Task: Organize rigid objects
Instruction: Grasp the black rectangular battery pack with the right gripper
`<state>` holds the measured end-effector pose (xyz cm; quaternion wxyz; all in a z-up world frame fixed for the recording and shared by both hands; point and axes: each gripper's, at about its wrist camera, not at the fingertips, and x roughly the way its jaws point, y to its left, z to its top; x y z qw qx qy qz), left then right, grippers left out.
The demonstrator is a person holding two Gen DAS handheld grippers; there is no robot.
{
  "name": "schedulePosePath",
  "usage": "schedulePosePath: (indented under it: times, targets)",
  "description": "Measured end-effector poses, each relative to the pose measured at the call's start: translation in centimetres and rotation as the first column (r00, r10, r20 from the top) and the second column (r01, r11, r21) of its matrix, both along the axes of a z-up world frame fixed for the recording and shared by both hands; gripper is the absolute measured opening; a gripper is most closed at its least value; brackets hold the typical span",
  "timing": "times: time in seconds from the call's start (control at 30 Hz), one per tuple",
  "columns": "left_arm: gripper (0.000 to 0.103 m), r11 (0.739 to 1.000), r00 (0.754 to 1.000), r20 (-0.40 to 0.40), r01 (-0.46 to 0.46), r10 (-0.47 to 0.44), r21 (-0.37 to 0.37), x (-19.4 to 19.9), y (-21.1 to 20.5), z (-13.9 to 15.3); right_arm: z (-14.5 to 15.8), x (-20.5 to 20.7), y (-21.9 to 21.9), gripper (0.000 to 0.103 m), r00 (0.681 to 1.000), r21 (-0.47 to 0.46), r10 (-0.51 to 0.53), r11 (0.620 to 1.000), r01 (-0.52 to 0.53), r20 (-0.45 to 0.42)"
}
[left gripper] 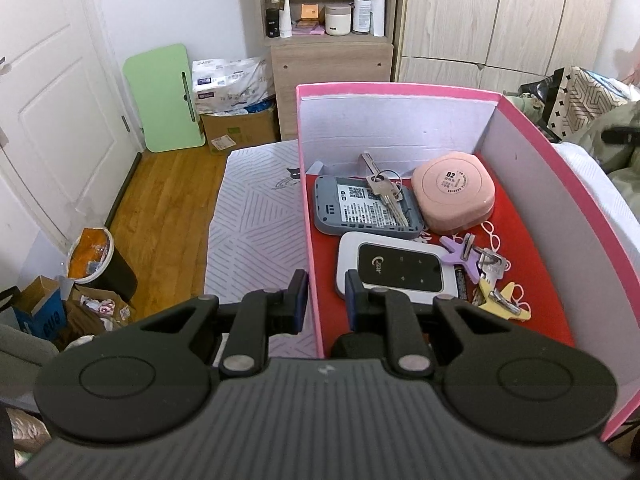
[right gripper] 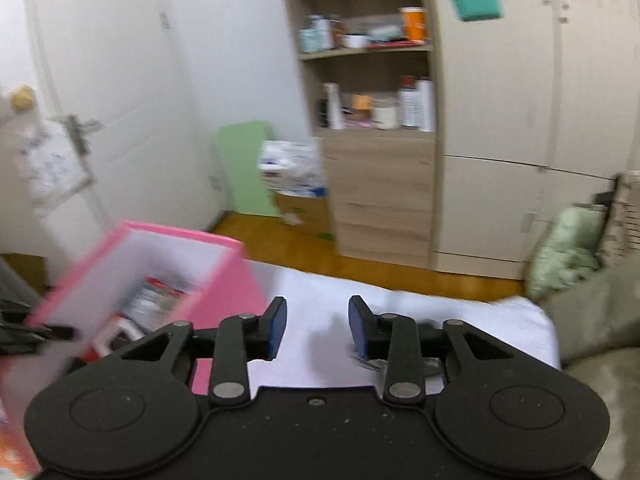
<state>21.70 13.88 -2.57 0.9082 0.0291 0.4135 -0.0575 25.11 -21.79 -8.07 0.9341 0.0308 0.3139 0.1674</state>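
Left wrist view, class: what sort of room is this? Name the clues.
Most likely a bedroom in a home. Clues: the pale wood-grain wardrobe doors, the open wooden shelf of toiletry bottles and jars, and the white striped bedding under the pink cardboard box.

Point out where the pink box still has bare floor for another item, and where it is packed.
Bare red floor lies along the right wall of the pink box, beside the pink case and past the yellow keychain. The left and middle are crowded: grey device under keys, white router, purple keychain. Left gripper clamps the left wall.
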Motion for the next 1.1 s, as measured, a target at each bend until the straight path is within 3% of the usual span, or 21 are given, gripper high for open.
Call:
schedulePosePath:
  times: [0.1,0.3,0.4,0.7,0.83,0.97,1.1]
  targets:
    - [0.017,1.000,1.000,-0.001,0.001,-0.001,0.003,0.0,0.0,0.0,-1.9,-0.3,-0.6,0.046,0.996,-0.131,-0.084,0.988,0.086,0.023]
    - [0.017,1.000,1.000,-0.001,0.005,-0.005,0.015,0.1,-0.1,-0.1,-4.8,0.1,-3.5,0.046,0.986,-0.053,-0.162,0.986,0.160,-0.038]
    - [0.017,1.000,1.000,-0.001,0.005,-0.005,0.013,0.0,-0.1,-0.1,-6.0,-0.1,-4.0,0.054,0.983,-0.053,-0.183,0.982,0.182,-0.022]
    - [0.017,1.000,1.000,0.001,0.001,-0.001,-0.008,0.0,0.1,-0.1,-7.6,0.5,-4.0,0.063,0.993,-0.061,-0.116,0.991,0.118,0.035]
    - [0.017,1.000,1.000,0.001,0.003,-0.003,-0.002,-0.1,0.1,-0.1,-8.7,2.2,-3.5,0.063,0.995,-0.126,-0.094,0.987,0.096,0.023]
    - [0.017,1.000,1.000,0.001,0.003,-0.003,0.000,-0.1,0.1,-0.2,-9.7,4.4,-3.4,0.063,0.998,-0.164,-0.063,0.985,0.059,-0.019]
    - [0.017,1.000,1.000,0.001,0.000,0.000,-0.004,0.0,0.1,-0.1,-10.2,6.1,-3.2,0.065,0.996,-0.124,-0.025,0.992,0.014,-0.084]
